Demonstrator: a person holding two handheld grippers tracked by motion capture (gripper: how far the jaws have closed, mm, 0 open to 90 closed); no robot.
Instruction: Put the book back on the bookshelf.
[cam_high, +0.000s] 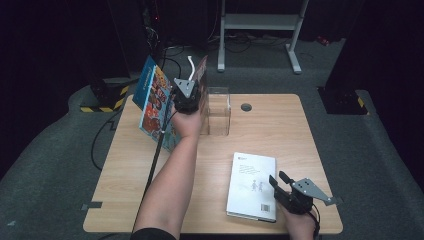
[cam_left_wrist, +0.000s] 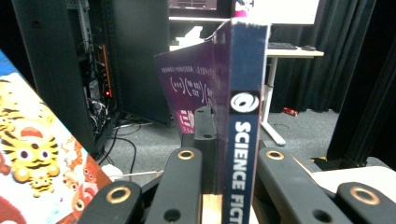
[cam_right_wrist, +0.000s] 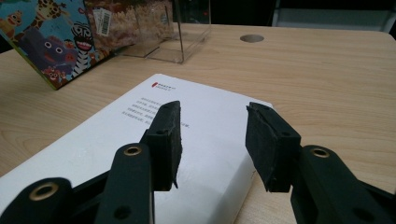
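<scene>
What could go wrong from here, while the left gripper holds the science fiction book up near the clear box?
1. The left gripper is shut on the spine edge of the science fiction book; its purple cover splays open, so the book may twist or slip.
2. The colourful animal book leans tilted beside that hand; a nudge might topple it.
3. The clear box looks light and could be pushed across the table.
</scene>
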